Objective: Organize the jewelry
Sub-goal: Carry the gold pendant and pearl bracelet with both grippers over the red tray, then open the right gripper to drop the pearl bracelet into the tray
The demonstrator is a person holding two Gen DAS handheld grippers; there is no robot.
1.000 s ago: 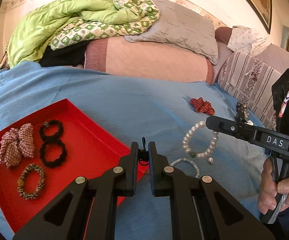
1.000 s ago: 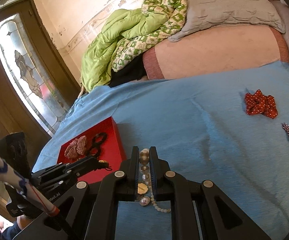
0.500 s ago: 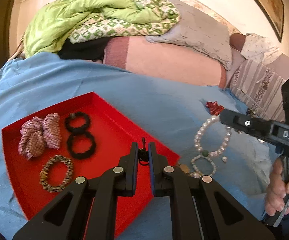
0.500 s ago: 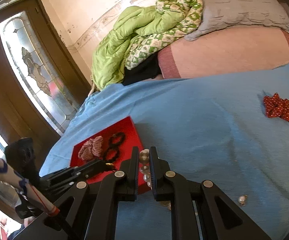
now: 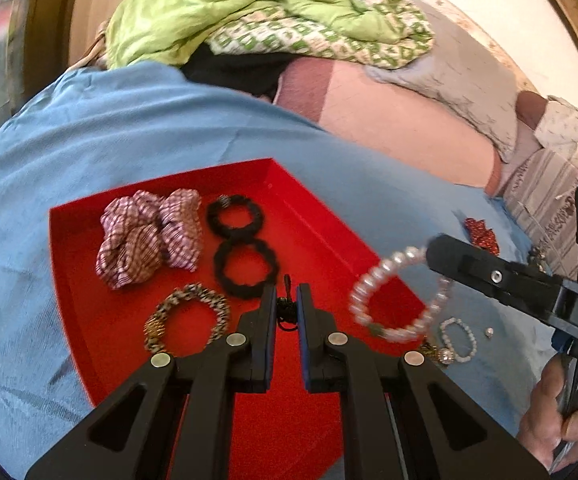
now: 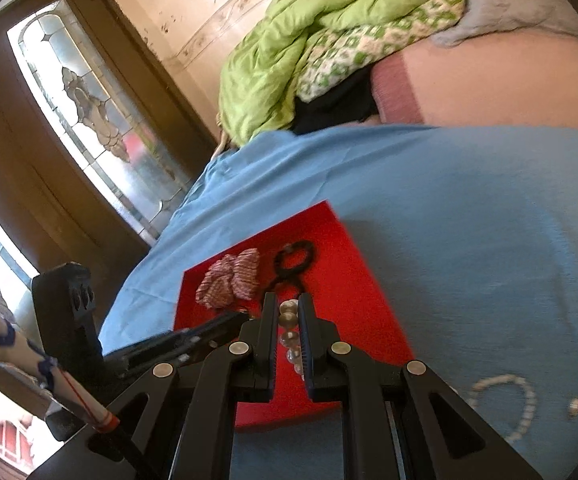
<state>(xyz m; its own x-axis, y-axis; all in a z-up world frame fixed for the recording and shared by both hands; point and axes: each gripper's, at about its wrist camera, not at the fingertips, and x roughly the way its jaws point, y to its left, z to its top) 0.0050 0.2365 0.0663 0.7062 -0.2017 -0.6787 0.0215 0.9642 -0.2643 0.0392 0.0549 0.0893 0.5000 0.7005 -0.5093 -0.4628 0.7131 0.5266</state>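
Note:
A red tray point(image 5: 321, 216) lies on the blue bedsheet and holds a pink checked scrunchie point(image 5: 149, 236), two black hair ties point(image 5: 245, 266) and a speckled hair tie point(image 5: 187, 316). My left gripper point(image 5: 287, 308) is shut on a small black cord item point(image 5: 287, 312) above the tray. My right gripper point(image 6: 287, 316) is shut on a pearl bracelet point(image 6: 288, 320), which hangs over the tray's right edge in the left wrist view point(image 5: 393, 296). The tray also shows in the right wrist view point(image 6: 349, 280).
A small white bead bracelet point(image 5: 459, 338), a loose bead point(image 5: 489, 332) and a gold charm point(image 5: 435, 352) lie on the sheet right of the tray. A red bow point(image 5: 481, 234) lies farther back. Green quilt point(image 5: 229, 12) and pillows sit behind.
Both grippers have moved left over the red tray. The pearl bracelet has been lifted off the sheet and carried to the tray's edge; the left gripper still holds the black cord item.

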